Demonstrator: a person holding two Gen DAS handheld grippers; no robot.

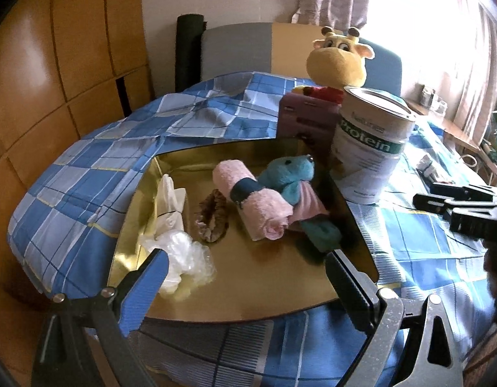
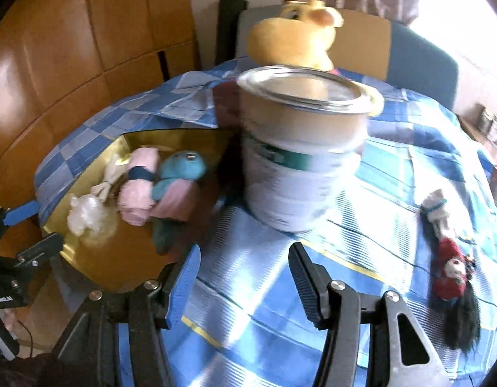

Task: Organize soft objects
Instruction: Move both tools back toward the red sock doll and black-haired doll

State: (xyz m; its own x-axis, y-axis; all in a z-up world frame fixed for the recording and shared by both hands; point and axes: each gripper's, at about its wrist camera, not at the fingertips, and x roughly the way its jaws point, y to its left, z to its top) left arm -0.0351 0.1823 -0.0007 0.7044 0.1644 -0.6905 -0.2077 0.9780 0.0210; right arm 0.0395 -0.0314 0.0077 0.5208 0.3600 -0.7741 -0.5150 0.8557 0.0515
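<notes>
A gold tray [image 1: 264, 283] holds a rolled pink towel [image 1: 258, 200], a blue plush [image 1: 290, 174] wrapped in pink cloth, a brown scrunchie [image 1: 213, 219], white cloth [image 1: 171, 206] and a crumpled clear bag [image 1: 187, 258]. My left gripper [image 1: 248, 267] hovers open over the tray's near end with nothing between its fingers. My right gripper [image 2: 245, 271] is open and empty above the checked cloth, in front of the protein can [image 2: 300, 161]. A small doll [image 2: 451, 267] in red with long black hair lies on the cloth to its right. A giraffe plush [image 2: 296, 32] sits behind the can.
A blue checked cloth [image 1: 87, 193] covers the table. A purple box [image 1: 306, 116] stands behind the tray beside the can [image 1: 371, 142]. Wooden panelling runs along the left, a chair back stands at the far side, and a bright curtained window is at the right.
</notes>
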